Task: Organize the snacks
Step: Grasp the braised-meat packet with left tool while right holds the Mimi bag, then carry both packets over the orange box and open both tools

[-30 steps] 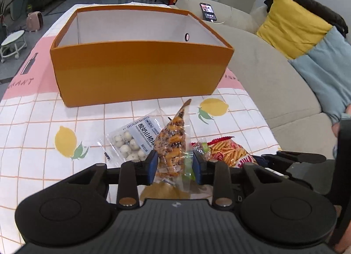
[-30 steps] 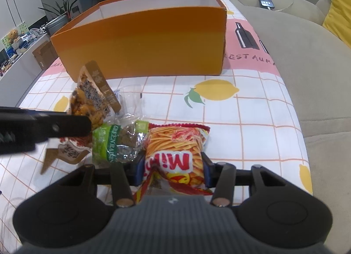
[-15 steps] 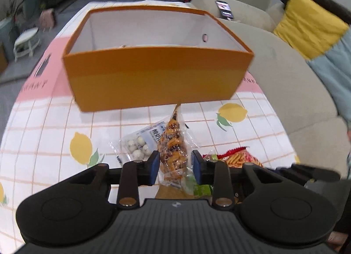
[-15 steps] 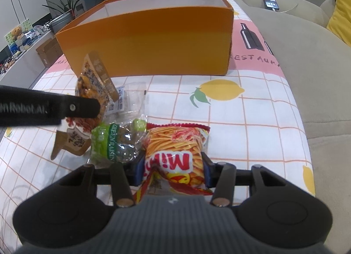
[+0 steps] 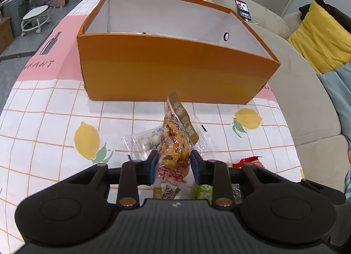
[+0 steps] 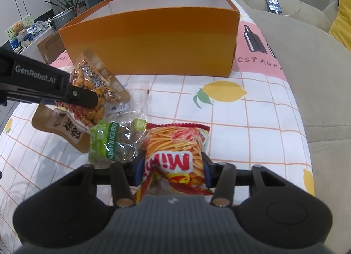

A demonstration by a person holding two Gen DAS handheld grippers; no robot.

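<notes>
My left gripper (image 5: 173, 166) is shut on a clear packet of brown fried snacks (image 5: 174, 144) and holds it above the table, in front of the open orange box (image 5: 175, 72). The packet (image 6: 96, 85) and the left gripper (image 6: 72, 95) also show in the right wrist view. My right gripper (image 6: 173, 173) is shut on a red Mimi shrimp-stick bag (image 6: 175, 146) that rests on the tablecloth. A green raisin packet (image 6: 111, 142) lies left of it. A clear packet of white balls (image 5: 149, 139) lies under the lifted packet.
The table has a white checked cloth with lemons (image 5: 86, 140). A beige sofa (image 5: 307, 105) runs along the right side, with a phone (image 5: 242, 9) on it and a yellow cushion (image 5: 322, 41). The orange box (image 6: 153, 41) stands at the far side.
My left gripper has lifted the brown snack packet higher and toward the box. The right gripper has stayed on the shrimp-stick bag.
</notes>
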